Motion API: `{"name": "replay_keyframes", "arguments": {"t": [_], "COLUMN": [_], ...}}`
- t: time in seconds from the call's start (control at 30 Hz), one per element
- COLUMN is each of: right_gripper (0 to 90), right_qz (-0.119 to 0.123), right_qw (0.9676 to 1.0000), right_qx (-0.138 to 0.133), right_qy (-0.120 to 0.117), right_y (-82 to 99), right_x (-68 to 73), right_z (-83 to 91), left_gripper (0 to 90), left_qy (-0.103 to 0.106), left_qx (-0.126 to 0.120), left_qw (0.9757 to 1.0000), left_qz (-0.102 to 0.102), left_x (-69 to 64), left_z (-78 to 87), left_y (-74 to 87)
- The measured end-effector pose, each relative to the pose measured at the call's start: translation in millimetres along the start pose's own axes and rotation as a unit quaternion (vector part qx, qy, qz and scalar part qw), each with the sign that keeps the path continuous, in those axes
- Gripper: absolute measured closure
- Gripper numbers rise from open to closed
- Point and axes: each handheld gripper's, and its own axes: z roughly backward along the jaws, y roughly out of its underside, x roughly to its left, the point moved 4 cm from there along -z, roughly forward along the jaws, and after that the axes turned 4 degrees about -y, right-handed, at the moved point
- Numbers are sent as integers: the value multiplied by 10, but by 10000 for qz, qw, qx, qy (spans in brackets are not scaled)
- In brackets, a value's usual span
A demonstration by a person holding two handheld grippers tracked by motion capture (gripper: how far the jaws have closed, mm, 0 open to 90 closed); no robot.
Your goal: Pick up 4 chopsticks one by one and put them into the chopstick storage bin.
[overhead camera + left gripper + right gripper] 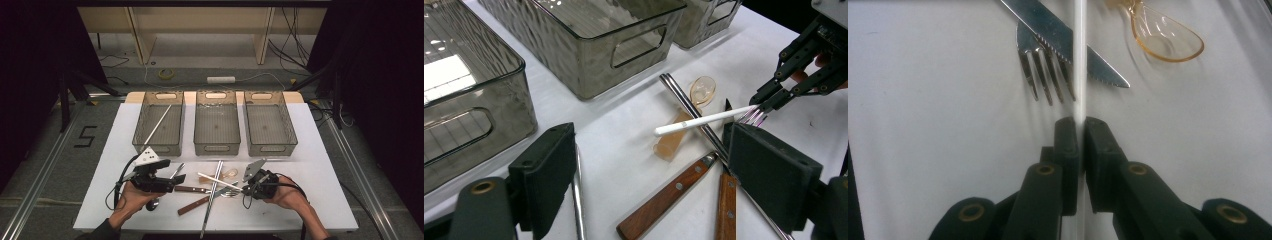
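The white chopstick (701, 121) is a thin, straight, plain stick, raised at a slant above the pile of cutlery on the white table (320, 150), over a fork (1045, 75) and a knife (1063, 40). The right gripper (1079, 127) has its jaws clamped tight on one end of it, the hand low on the table and aimed toward the middle. The left gripper (651, 170) rests just beside the pile, jaws wide apart and holding nothing.

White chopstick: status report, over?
Right gripper shut on white chopstick. Left gripper open, holding nothing. Fork and knife lie beneath.
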Motion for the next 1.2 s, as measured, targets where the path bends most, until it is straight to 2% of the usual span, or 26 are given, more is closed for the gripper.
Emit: {"name": "replay_keyframes", "arguments": {"t": [0.27, 0.5, 0.67, 0.87, 0.93, 1.2], "right_gripper": [861, 863, 863, 862, 862, 862], "right_qz": [186, 150, 217, 342, 365, 534], "right_qw": [9997, 9994, 9993, 9989, 9989, 9983], "right_qx": [-40, -237, -253, -272, -243, -182], "right_qy": [119, 199, 193, 174, 171, 148], "right_y": [-6, -57, -89, -162, -178, -256], "right_x": [3, 14, 41, 115, 138, 237], "right_z": [29, 164, 194, 250, 261, 272], "left_gripper": [189, 189, 189, 190, 189, 190], "left_qy": [-8, -1, 15, 63, 120, 289], "left_qx": [-6, 15, 27, 83, 101, 222], "left_qw": [10000, 10000, 10000, 9997, 9997, 9987], "left_qz": [-6, -42, -83, -201, -181, -350], "left_x": [-7, -15, -29, -51, -56, -152], "left_z": [1, -5, -14, -21, -23, -39], "left_y": [-1, 1, 4, 5, 5, -17]}}
